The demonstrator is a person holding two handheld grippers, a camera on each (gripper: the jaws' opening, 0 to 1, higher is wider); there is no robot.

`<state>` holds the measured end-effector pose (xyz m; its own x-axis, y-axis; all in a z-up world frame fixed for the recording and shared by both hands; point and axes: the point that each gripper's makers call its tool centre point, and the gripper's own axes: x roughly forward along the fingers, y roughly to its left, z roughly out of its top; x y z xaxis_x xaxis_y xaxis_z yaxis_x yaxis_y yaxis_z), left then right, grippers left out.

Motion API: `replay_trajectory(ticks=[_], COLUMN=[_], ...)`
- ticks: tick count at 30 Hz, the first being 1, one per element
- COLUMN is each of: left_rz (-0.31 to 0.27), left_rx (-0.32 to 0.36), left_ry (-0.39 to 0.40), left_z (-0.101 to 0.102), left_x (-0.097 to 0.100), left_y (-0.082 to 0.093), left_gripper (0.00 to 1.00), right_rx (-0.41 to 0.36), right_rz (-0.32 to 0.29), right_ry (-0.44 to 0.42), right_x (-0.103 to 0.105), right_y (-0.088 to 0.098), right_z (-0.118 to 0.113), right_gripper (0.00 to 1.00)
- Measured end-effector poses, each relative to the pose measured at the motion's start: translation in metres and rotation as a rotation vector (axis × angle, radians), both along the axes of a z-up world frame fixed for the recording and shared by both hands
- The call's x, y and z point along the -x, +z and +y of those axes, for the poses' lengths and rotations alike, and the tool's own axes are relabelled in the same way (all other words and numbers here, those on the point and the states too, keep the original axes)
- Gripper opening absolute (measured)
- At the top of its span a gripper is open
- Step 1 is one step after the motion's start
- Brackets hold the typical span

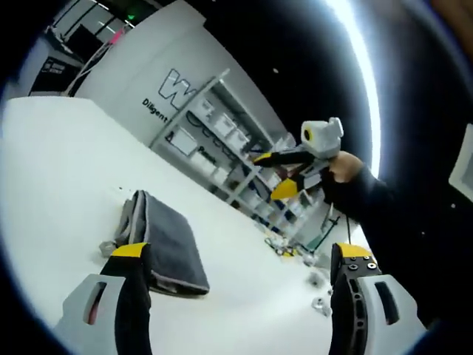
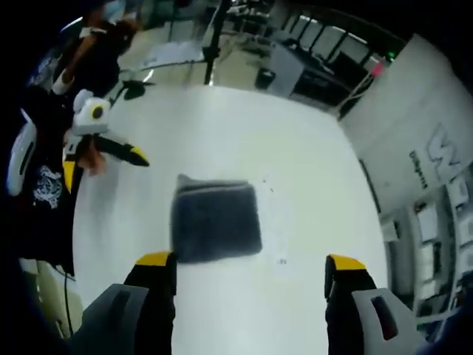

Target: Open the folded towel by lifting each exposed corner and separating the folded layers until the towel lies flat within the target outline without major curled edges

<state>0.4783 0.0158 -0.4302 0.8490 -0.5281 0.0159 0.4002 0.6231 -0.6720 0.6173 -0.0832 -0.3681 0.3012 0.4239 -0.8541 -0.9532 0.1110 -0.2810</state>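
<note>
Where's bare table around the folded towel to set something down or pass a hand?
In the right gripper view, the white table is bare beyond the dark folded towel and on its shelf-wall side. Toward the person, the left tongs hover beside the towel, so that side is tighter. In the left gripper view, small hardware clutters the table edge near the shelving.

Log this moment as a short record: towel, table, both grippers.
towel: dark grey towel, folded into a rectangle, layers stacked at one edge
table: white table, towel lying on it
left gripper: left gripper open, above the table, touching nothing
right gripper: right gripper open, above the towel, holding nothing
task state: towel not yet unfolded
</note>
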Motion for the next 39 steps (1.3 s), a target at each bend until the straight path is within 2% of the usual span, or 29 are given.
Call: replay_trajectory(ticks=[4,11,14,17,23,28,34,37,38,39], left_rz=[0.022,0.044,0.055,0.062,0.094,0.098,0.104,0.103,0.100,0.098], left_rx=[0.029,0.027,0.023,0.034,0.034,0.043,0.062,0.068,0.071,0.073], left_ry=[-0.003,0.000,0.003,0.005,0.014,0.016,0.030,0.043,0.042,0.042], left_z=[0.001,0.002,0.002,0.002,0.001,-0.001,-0.001,0.001,0.001,0.001], left_x=[-0.004,-0.003,-0.006,-0.009,-0.017,-0.019,-0.025,-0.029,-0.031,-0.032], left_y=[-0.001,-0.005,-0.009,-0.012,-0.025,-0.024,-0.023,-0.019,-0.018,-0.017], left_gripper=[0.99,0.99,0.99,0.99,0.99,0.99,0.99,0.99,0.99,0.99], right_rx=[-0.003,0.027,0.034,0.029,0.022,0.042,0.065,0.074,0.092,0.144], right_rz=[-0.005,-0.006,0.014,0.008,-0.006,-0.016,-0.016,-0.025,-0.032,-0.064], right_ry=[-0.001,0.039,0.068,0.082,0.091,0.119,0.147,0.147,0.148,0.171], right_x=[-0.006,-0.009,-0.008,-0.012,-0.040,-0.045,-0.049,-0.058,-0.062,-0.069], right_y=[0.004,0.003,0.006,0.013,0.040,0.055,0.058,0.062,0.064,0.067], right_z=[0.008,0.016,0.021,0.026,0.036,0.046,0.055,0.060,0.059,0.054], right_gripper=[0.84,0.85,0.83,0.84,0.83,0.83,0.83,0.82,0.82,0.81])
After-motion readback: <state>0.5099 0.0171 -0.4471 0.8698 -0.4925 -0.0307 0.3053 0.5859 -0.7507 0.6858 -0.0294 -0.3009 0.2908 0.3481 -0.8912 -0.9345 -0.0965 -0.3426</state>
